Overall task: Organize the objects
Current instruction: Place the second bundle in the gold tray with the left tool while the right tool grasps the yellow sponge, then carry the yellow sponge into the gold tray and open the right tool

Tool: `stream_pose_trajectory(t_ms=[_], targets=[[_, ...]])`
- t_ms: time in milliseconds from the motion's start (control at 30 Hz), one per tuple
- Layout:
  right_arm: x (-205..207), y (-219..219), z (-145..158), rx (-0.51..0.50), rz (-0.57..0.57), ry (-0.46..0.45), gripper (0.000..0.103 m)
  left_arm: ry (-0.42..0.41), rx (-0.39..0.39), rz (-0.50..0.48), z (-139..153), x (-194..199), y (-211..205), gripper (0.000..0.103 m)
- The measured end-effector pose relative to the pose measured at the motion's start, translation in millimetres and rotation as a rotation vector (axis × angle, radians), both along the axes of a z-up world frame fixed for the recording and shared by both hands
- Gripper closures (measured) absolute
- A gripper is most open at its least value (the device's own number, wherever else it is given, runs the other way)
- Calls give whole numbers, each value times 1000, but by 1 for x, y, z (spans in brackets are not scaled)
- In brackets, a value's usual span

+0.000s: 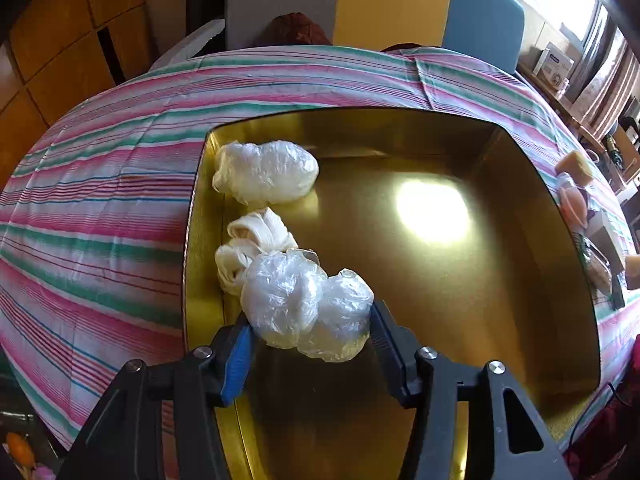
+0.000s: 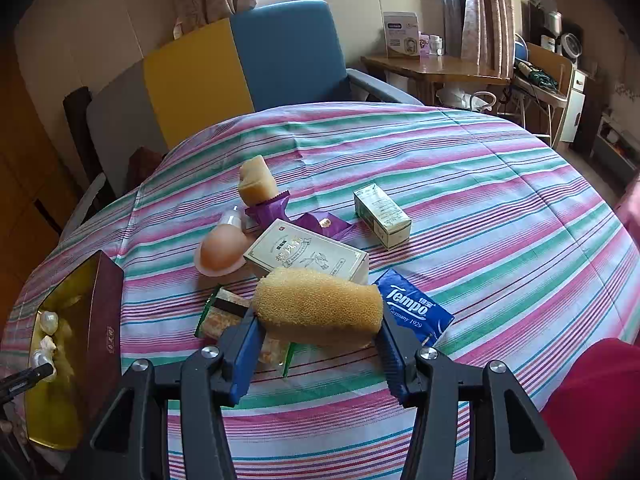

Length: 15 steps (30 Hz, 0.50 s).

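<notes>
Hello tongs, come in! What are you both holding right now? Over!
Left tongs hold a plastic-wrapped bundle over the gold tin. Right tongs shut on the sponge. Nothing in the way.

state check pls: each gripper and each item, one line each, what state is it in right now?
left gripper: shut on plastic-wrapped bundle, inside the tin
right gripper: shut on loofah sponge
gold tin: open, lidless
second wrapped bundle: lying in tin
bare white bundle: unwrapped, in tin
Tempo tissue pack: flat on cloth
green carton: closed, on its side
</notes>
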State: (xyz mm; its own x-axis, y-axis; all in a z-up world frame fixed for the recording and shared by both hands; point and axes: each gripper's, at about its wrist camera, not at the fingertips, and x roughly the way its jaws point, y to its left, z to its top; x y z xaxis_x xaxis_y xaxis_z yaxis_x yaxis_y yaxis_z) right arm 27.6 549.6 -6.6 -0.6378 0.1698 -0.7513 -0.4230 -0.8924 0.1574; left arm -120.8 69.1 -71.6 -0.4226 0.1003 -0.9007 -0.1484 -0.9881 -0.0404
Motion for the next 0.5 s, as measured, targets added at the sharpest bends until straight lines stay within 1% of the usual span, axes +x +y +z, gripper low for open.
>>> stream_pose_trajectory(t_ms=[67,133,200,267,400,500], targets=[[0,0,0,1,1,1,50,0,-31,6,-2,-5,1,46],[0,-1,0,4,0,-1,50,-2,-35,8,-3,-7,0,44],[0,-1,0,6,-1,-2,50,6,-34,6,1,-6,0,39],[-1,-1,0,10,-2,-5,50,23,-36,-2,8,-2,0,32],[-2,-3,-1,23,-2,-14,50,52,-46,-4,17,7,-6,31],[-1,-5,-1,36,-3,-18,50,84,-22,19,28,18,-14,31]])
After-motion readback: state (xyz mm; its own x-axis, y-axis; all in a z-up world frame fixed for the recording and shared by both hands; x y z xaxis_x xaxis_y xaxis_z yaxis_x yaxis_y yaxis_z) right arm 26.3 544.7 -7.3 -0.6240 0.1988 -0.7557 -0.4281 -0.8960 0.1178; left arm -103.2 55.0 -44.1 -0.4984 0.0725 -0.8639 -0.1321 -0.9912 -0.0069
